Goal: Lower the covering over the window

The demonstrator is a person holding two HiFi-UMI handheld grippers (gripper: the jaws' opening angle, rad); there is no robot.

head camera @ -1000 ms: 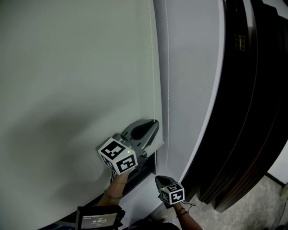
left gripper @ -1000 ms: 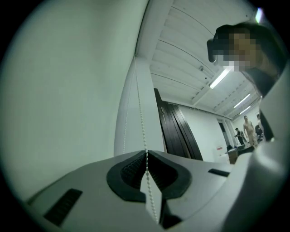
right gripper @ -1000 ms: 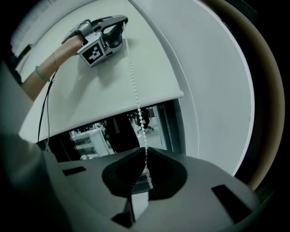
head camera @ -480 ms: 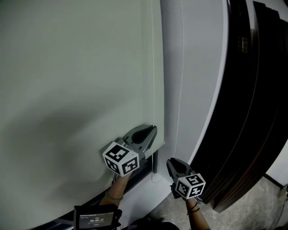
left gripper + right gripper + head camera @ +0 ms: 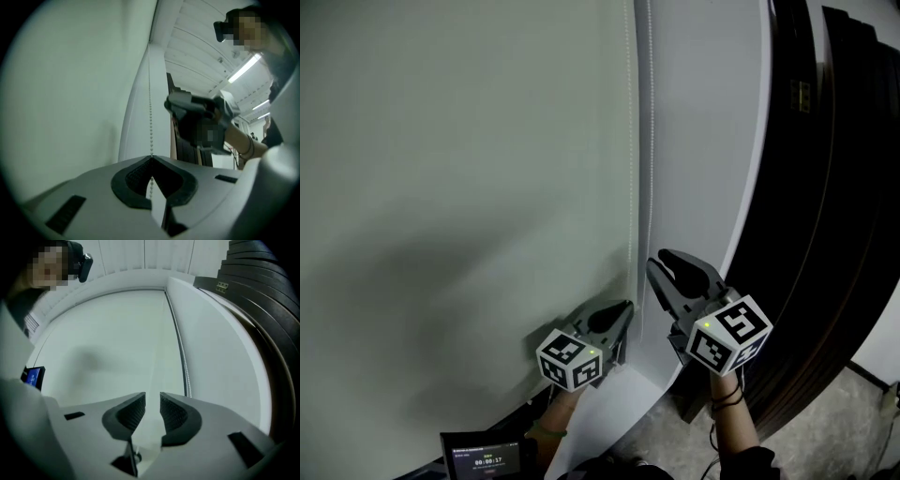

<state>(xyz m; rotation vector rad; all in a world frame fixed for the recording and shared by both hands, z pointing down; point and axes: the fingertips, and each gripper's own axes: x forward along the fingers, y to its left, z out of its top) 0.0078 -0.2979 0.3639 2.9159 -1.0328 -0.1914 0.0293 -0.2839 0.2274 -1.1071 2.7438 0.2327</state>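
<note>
At the right edge of the roller blind, where the bead chain hangs down, a hand-over-hand pull is judged to be in progress. The left tool is held low, near the blind's lower right corner. Its jaws are closed together on the chain, which is seen running straight up from their tips. The right tool is held higher, just beside the chain. Its jaws have just been opening and stand apart, with nothing between them but the pale blind behind.

Nearly all of the window is seen to be covered by the blind in the head view. How much glass is left below its lower edge cannot be told.

For the next move, the right tool would need to be brought across so that the chain lies between its pads. It would then be closed on the chain above the left tool and drawn down once the left grip is released.

No container is seen in any view.
</note>
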